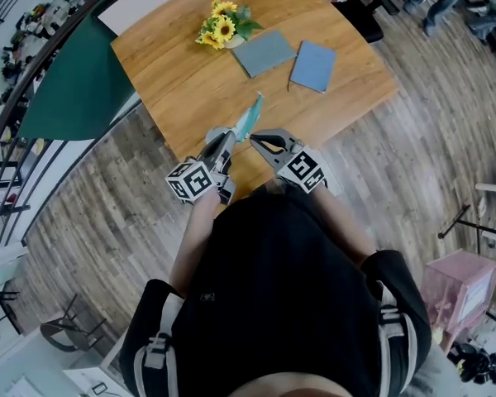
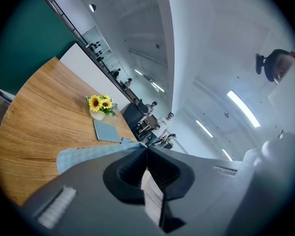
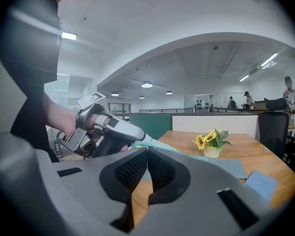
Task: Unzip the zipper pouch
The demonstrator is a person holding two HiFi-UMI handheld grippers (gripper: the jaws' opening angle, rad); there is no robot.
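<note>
We've got the zipper pouch up off the counter. It hangs on our side of the sunflowers, well apart from them, over the counter's near edge.

Left gripper: jaws together, pinching the pouch's fabric edge. Right gripper: jaws together too, clamped at the same end of the pouch, just beside the left one's tips. It's prob. on the zip pull, but we can't tell pull from cloth here.

Step in hand, as we read it: both grips set, zip not yet run.

Nxt move: left acts as anchor, right draws along the zip line toward the sunflowers, w/ the pouch kept taut & straight. If right has only cloth, we re-pinch on the pull first.
</note>
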